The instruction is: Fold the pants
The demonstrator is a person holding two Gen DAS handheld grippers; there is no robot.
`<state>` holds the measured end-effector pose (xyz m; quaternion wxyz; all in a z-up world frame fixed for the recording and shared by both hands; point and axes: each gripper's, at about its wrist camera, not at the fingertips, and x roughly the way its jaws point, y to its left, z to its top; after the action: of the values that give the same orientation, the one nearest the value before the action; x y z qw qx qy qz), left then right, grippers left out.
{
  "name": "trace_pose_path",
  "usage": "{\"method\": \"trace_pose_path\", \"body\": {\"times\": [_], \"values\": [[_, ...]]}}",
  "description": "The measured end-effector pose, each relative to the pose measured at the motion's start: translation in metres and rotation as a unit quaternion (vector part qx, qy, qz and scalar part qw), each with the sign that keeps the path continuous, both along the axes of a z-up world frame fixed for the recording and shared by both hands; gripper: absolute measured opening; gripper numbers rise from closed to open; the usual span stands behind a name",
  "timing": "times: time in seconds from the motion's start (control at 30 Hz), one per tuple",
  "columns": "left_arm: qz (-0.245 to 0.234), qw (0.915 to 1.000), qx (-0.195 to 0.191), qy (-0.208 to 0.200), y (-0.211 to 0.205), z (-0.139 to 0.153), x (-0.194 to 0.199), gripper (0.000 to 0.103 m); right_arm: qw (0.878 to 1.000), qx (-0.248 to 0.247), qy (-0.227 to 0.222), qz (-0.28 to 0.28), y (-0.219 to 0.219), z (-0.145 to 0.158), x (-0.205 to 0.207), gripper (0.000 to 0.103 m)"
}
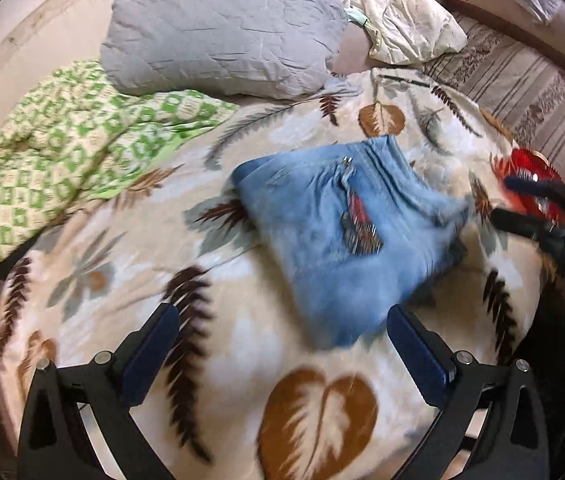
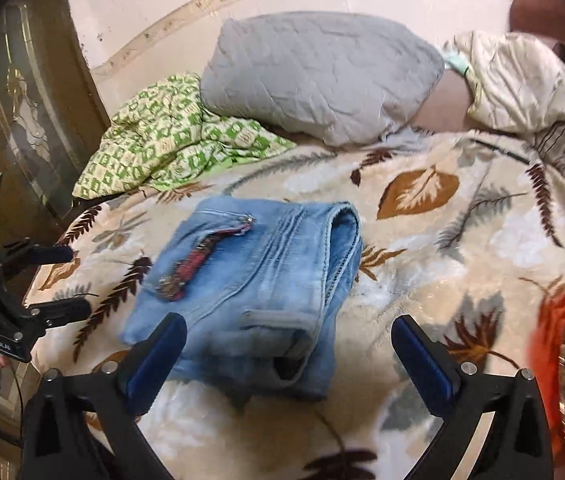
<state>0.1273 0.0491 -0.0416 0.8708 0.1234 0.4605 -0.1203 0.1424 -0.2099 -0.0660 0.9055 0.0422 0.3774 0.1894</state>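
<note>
We see the pants, light blue denim, already folded into a thick compact packet that lies in the middle of the bed, on a plush blanket printed with brown leaves and feathers. The washed denim looks stiff, with raised seams, a metal zipper pull and a red patch on top; the rounded fold edge shows several layers.

Our left tool hangs just before the near corner of the packet, its blue fingers wide apart and holding nothing. Our right tool is also spread apart and empty, with one finger over the near edge of the denim.

We judge the folding is nearly finished. To end it well, we should press the layers flat and square the edges, without pulling the top layer, because heavy denim can spring open.

Behind the packet we see a grey quilted pillow, a green patterned cover, crumpled, and a cream satin cushion.
</note>
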Motion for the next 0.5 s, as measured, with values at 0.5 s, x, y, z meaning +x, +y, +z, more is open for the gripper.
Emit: {"method": "trace_pose_path", "body": {"times": [0.5], "values": [[-0.007, 0.9996, 0.026, -0.006, 0.006, -0.002, -0.081, 0.103, 0.998, -0.036, -0.01, 0.05, 0.031, 0.024, -0.073, 0.103]]}}
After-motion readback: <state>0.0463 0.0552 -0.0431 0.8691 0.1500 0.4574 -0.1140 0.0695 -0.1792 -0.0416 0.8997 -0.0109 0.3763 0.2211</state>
